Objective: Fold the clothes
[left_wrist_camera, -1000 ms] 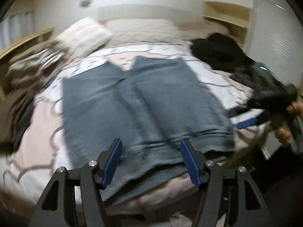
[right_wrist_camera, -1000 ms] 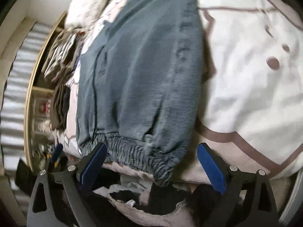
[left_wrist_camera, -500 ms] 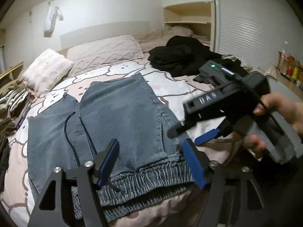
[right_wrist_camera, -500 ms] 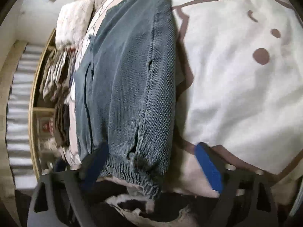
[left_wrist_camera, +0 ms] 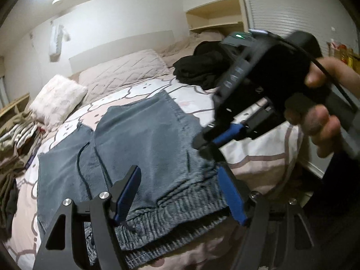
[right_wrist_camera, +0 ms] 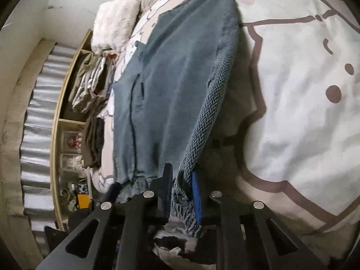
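Trousers (left_wrist_camera: 144, 144) on bed (left_wrist_camera: 258, 148), right gripper (right_wrist_camera: 182, 193) fingers closing on waistband, left gripper (left_wrist_camera: 182, 193) released.

Only one bit of lettering turns up: pale raised characters run along the black side bar of the right gripper (left_wrist_camera: 208, 145), upper right of the left wrist view, but motion blur smears them and they cannot be read for sure. Packages on the far right edge of that view and boxes on the shelf (right_wrist_camera: 72, 150) at the lower left of the right wrist view are too small to read.
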